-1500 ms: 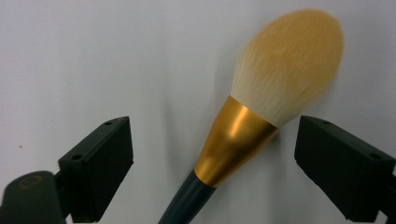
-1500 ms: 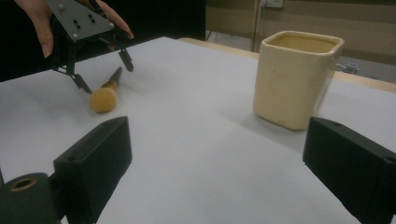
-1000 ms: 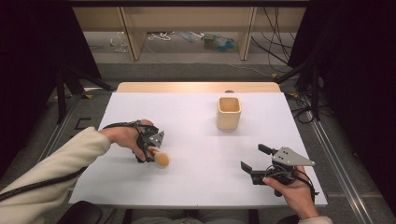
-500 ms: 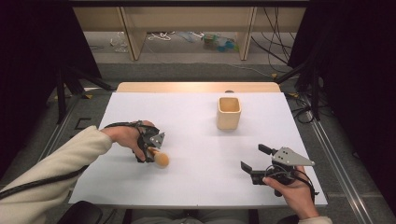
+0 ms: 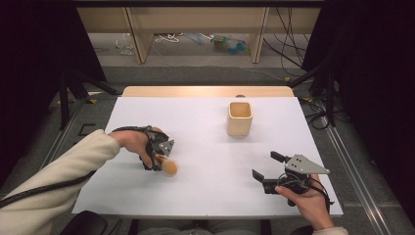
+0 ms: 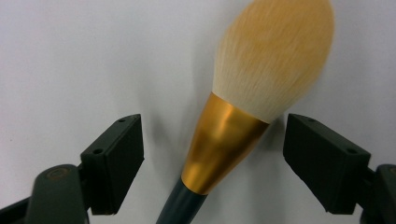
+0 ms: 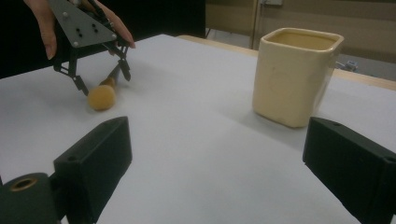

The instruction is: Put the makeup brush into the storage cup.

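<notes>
Item: soft tan-bristled makeup brush with gold ferrule and dark handle (image 6: 233,135), lying on white table (image 5: 205,196), between left gripper (image 5: 159,159)'s closing, not-yet-touching jaws. Right gripper (image 5: 269,169): agape, empty. High view adds cream square ceramic cup (image 5: 240,118), well apart.

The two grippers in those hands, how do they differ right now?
The left gripper points down at the table, its jaws either side of a makeup brush and just closing in, pads not yet touching it. The right gripper lies level and low over the table with nothing between its wide-open jaws, aimed toward the cream cup. Both are black two-jaw tools with a grey plate on top, each held in one hand.
</notes>
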`<state>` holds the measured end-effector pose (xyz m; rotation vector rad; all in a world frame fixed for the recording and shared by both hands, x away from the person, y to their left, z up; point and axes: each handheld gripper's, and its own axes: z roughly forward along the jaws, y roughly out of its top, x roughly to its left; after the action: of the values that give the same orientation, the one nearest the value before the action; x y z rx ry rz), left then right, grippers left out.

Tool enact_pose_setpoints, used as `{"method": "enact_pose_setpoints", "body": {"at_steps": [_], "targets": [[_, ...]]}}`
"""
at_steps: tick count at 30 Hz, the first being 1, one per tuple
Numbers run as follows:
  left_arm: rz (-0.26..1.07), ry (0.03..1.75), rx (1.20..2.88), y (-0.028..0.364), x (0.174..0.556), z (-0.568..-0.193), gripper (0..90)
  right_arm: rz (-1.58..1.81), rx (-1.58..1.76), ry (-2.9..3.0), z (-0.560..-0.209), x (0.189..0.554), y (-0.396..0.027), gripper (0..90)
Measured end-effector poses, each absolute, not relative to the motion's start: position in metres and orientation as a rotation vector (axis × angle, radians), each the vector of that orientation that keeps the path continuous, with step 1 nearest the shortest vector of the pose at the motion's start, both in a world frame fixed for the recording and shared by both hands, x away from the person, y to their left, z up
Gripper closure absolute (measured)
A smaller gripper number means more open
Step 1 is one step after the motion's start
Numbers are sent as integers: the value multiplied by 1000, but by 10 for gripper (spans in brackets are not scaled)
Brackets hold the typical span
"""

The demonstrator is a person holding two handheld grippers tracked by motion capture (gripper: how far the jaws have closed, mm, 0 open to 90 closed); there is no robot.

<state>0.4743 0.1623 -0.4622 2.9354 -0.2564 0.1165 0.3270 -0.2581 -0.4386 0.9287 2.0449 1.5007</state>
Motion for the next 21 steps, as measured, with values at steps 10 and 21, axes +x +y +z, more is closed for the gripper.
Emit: {"method": "enact_pose_setpoints", "body": {"at_steps": [10, 21], "targets": [[74, -282, 2955, 160, 475, -465, 232, 1503, 930, 2047, -439, 327, -258, 90], [50, -310, 2972, 159, 475, -464, 280, 1500, 935, 2054, -439, 327, -258, 90]]}}
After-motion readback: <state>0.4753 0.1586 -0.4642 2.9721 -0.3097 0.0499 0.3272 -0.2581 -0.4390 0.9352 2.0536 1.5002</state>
